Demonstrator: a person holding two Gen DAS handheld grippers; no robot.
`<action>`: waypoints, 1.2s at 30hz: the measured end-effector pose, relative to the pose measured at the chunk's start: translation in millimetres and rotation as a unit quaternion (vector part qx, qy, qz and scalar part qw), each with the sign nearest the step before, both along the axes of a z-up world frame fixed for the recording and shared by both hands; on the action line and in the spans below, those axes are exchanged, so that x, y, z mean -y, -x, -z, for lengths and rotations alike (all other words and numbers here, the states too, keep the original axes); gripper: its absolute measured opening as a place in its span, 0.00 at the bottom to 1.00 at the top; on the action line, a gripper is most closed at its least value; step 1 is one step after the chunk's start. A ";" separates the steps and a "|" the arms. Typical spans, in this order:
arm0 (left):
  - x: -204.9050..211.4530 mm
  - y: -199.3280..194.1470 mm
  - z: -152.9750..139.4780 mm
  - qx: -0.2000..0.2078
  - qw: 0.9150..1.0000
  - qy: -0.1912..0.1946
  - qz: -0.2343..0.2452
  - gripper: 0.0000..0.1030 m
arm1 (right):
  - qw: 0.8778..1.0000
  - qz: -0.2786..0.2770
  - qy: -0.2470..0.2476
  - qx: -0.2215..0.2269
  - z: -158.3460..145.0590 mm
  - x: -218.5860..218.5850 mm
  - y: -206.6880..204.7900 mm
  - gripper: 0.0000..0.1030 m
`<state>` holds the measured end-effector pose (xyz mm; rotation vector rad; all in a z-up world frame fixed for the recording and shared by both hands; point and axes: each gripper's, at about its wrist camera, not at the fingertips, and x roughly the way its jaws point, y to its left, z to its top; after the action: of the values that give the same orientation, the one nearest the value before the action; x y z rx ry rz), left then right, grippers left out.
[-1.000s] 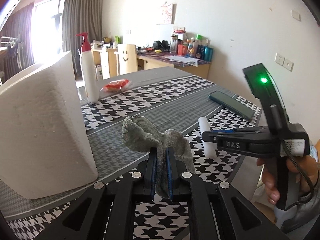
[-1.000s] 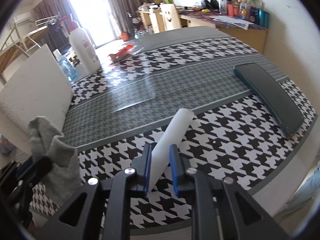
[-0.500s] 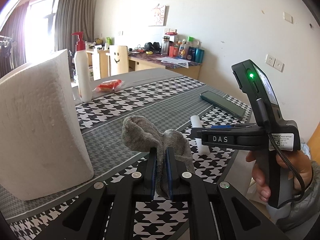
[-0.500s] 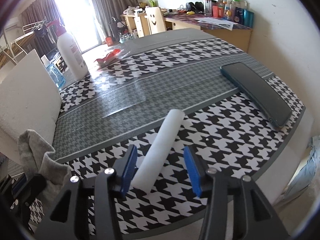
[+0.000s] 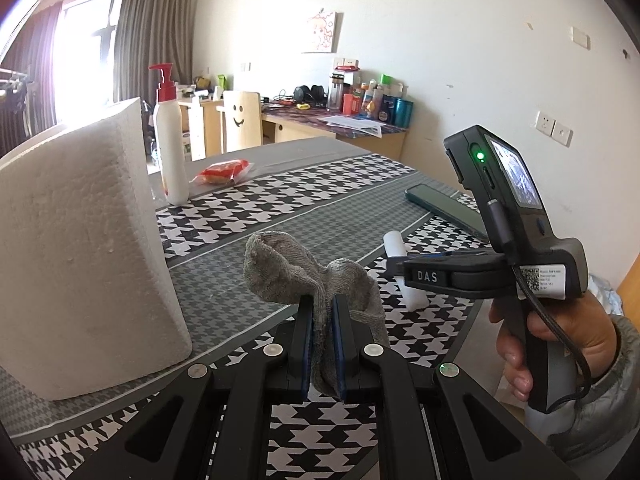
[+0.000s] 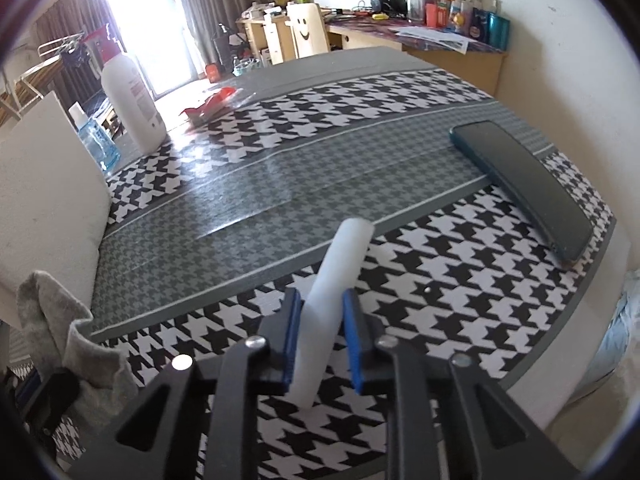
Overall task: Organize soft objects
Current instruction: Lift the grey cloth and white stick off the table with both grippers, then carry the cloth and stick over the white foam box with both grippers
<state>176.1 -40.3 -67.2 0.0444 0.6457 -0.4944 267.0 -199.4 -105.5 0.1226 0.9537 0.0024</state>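
My left gripper is shut on a grey sock and holds it above the houndstooth tablecloth. The sock also shows at the left edge of the right wrist view. My right gripper stands around a white foam cylinder that lies on the table; its blue pads sit close to the cylinder's sides with small gaps. In the left wrist view the right gripper is at the right, over the cylinder. A large white foam block stands at the left.
A dark phone lies near the table's right edge. A white pump bottle and a red packet stand farther back. A blue bottle is behind the foam block. A desk with clutter lines the far wall.
My right gripper opened off the white cylinder half a second ago and has now narrowed around it again. My left gripper still holds the sock, little moved.
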 end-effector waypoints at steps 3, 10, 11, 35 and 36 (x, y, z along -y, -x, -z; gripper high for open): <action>-0.2 0.8 -0.7 -0.002 1.000 -0.001 -0.003 0.10 | 1.000 -0.016 0.003 0.012 -1.6 2.1 3.3 0.14; -3.0 7.6 -9.5 0.009 1.000 -0.002 -0.018 0.10 | 0.998 -0.036 -0.021 0.047 -17.9 10.7 17.0 0.11; -2.8 8.4 -10.7 0.010 1.000 -0.002 -0.019 0.10 | 0.998 -0.040 -0.023 0.053 -21.0 9.6 19.1 0.11; -12.3 32.2 -50.8 0.060 0.997 -0.007 -0.037 0.10 | 0.981 -0.127 -0.043 0.140 -66.5 -6.8 42.4 0.11; -13.7 32.9 -52.6 0.062 0.997 -0.006 -0.037 0.10 | 0.980 -0.129 -0.044 0.142 -68.0 -6.5 42.7 0.11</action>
<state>143.1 -26.7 -14.6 0.0623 0.5261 -0.4127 224.2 -192.9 -37.5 0.0763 0.6776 0.2950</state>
